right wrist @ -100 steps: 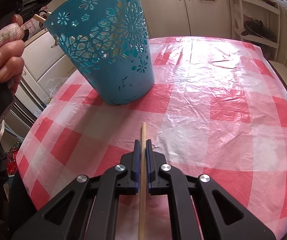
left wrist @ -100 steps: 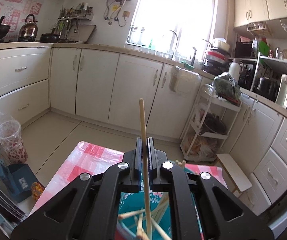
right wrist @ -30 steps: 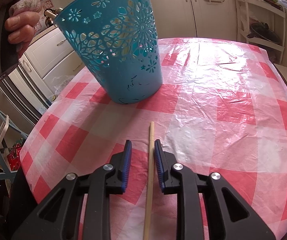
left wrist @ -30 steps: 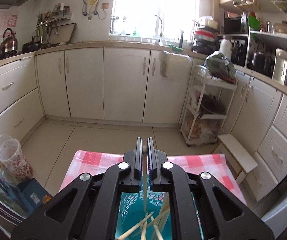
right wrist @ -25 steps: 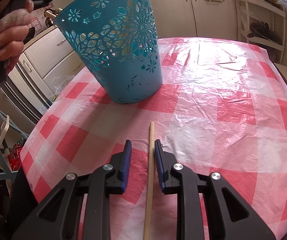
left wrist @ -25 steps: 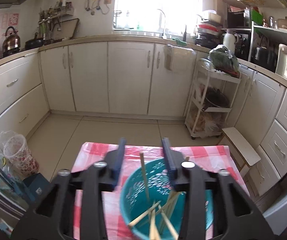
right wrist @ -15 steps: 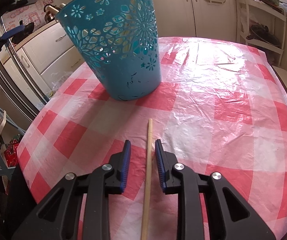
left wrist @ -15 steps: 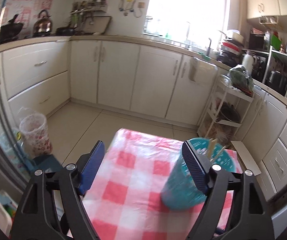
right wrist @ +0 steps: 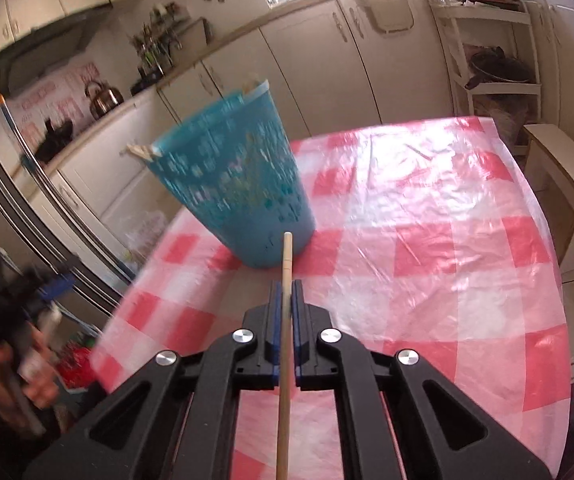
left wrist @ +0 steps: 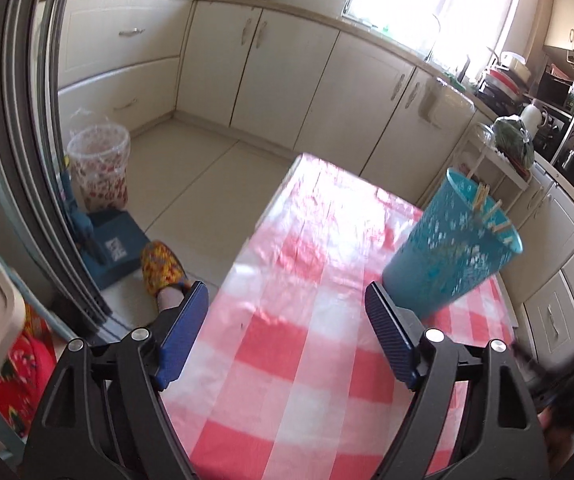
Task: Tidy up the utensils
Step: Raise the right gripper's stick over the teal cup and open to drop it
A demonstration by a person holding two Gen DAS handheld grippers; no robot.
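A kitchen with cream cabinets (left wrist: 311, 68) running along the walls under a bright window (left wrist: 431, 4). A table is covered by a red-and-white checked cloth (left wrist: 299, 344) under clear plastic. On the tiled floor (left wrist: 191, 172) stand a bin lined with a patterned bag (left wrist: 101, 168) and a blue box (left wrist: 113, 246). A metal kettle (right wrist: 101, 98) sits on the counter. A white rack (right wrist: 491, 36) stands beside the cabinets, with a low white stool (right wrist: 567, 172) near it.

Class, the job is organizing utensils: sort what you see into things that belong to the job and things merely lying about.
Part of the job:
chopstick, held in the right claw
teal basket holding more chopsticks
left claw, open

Just lying about:
kettle
patterned bin on the floor
white stool
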